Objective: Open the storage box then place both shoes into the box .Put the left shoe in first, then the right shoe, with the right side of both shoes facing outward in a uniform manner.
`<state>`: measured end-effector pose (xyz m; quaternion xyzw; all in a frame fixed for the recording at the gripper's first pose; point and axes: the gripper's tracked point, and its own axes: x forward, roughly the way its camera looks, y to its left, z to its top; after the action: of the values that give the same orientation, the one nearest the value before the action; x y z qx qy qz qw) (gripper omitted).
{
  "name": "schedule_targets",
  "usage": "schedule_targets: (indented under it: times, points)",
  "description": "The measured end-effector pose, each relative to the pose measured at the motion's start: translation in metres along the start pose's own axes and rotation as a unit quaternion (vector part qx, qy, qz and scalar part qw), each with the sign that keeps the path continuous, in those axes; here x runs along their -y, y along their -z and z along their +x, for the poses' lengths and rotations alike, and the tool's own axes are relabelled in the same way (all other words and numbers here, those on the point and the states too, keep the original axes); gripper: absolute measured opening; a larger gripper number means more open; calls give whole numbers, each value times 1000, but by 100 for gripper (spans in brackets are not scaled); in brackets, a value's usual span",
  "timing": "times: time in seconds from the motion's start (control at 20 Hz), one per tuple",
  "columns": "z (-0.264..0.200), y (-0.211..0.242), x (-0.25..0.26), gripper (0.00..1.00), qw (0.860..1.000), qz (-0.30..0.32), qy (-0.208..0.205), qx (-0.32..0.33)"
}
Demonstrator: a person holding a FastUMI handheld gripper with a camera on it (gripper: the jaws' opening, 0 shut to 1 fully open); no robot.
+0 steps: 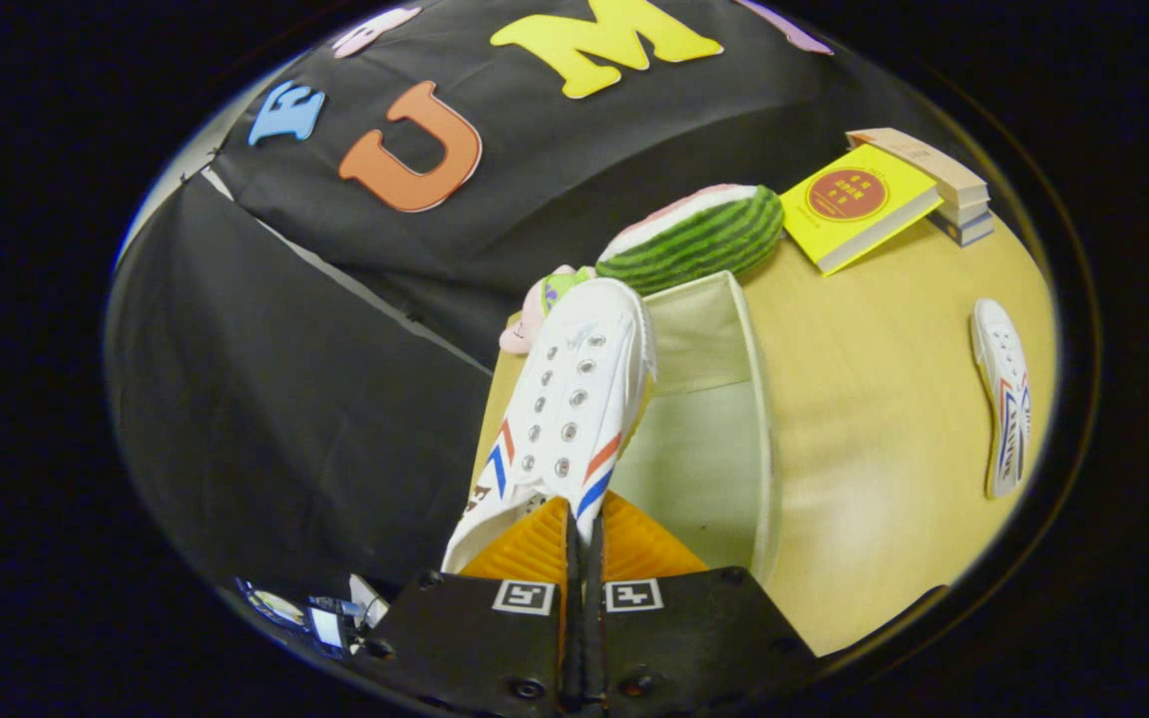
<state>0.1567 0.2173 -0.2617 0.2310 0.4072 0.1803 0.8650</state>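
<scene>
My gripper (582,524) is shut on the rim of a white canvas shoe (565,409) with red and blue stripes. The shoe points away from the fingers, toe forward, and hangs over the near side of the open cream storage box (759,399). The box's inside shows just to the right of the held shoe, and nothing else lies in the part I can see. The second white shoe (1003,409) with the same stripes lies on its side on the wooden table (874,419), well to the right of the box.
A watermelon-slice plush (699,239) rests past the box's far edge, with a small pink and green toy (540,304) beside it. A yellow book (859,204) leans on a stack of books (944,184) at the table's far right. The table's left edge runs under the held shoe.
</scene>
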Motion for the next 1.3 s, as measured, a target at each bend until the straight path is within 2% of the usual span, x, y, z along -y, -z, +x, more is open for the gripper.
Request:
schedule_targets:
  times: [0.4, 0.45, 0.5, 0.55, 0.6, 0.65, 0.75, 1.1, 1.3]
  points:
    - [40, 22, -6, 5, 999, -26, 28, -8]
    - [44, 27, -8, 5, 999, -32, 17, -14]
    - [46, 30, -16, 30, 999, -46, -5, -26]
    - [47, 28, -13, 54, 998, -57, -1, -23]
    - [36, 24, 4, 79, 996, -84, 40, -12]
    - [26, 10, 12, 100, 992, -109, 65, 10]
    - [10, -10, 18, 100, 984, -153, 79, 38]
    - [-81, -56, 36, 100, 972, -192, 97, 97]
    - [-141, -88, 59, 100, 965, -183, 109, 155]
